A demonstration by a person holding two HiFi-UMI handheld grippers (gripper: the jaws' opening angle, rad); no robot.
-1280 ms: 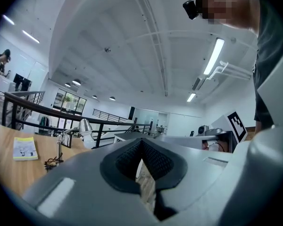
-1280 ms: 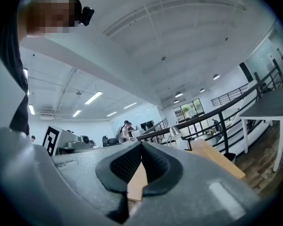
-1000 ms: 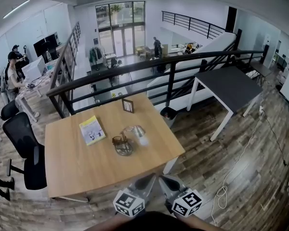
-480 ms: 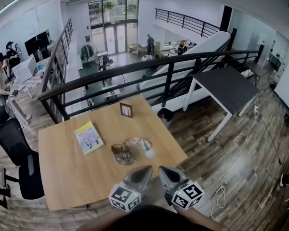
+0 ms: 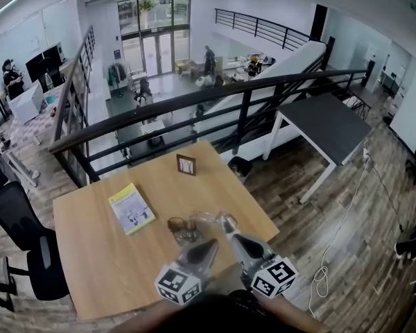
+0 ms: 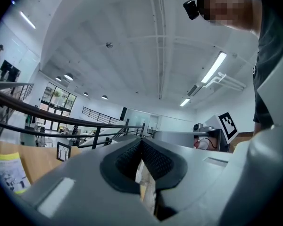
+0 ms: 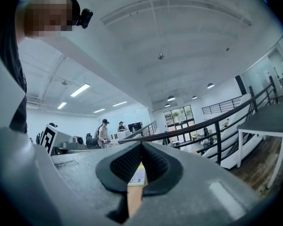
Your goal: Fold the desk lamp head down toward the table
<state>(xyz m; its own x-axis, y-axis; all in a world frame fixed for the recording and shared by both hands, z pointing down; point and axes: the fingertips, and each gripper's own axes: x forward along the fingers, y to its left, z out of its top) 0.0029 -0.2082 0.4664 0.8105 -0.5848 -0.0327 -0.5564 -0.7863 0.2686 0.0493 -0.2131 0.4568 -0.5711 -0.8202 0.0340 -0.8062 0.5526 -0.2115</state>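
Wood-plank flooring and a black railing (image 5: 194,101) surround the pale worktop (image 5: 97,262) at which I stand. Both tongs hang low over its near edge, side by side and pointing away from me. My left tongs (image 6: 141,143) have their ribbed tips pressed together with nothing held between them. My right tongs (image 7: 141,145) are the same, tips meeting and empty.

Just ahead of them stands the desk lamp (image 5: 185,234), its base in front of the left tongs. Its arm arches over to the right, so the lamp head (image 5: 226,222) sits just beside the tip of my right tongs. I cannot tell whether they touch.

Farther left lies a yellow booklet (image 5: 132,208), and a small picture frame (image 5: 186,164) stands upright near the far edge.
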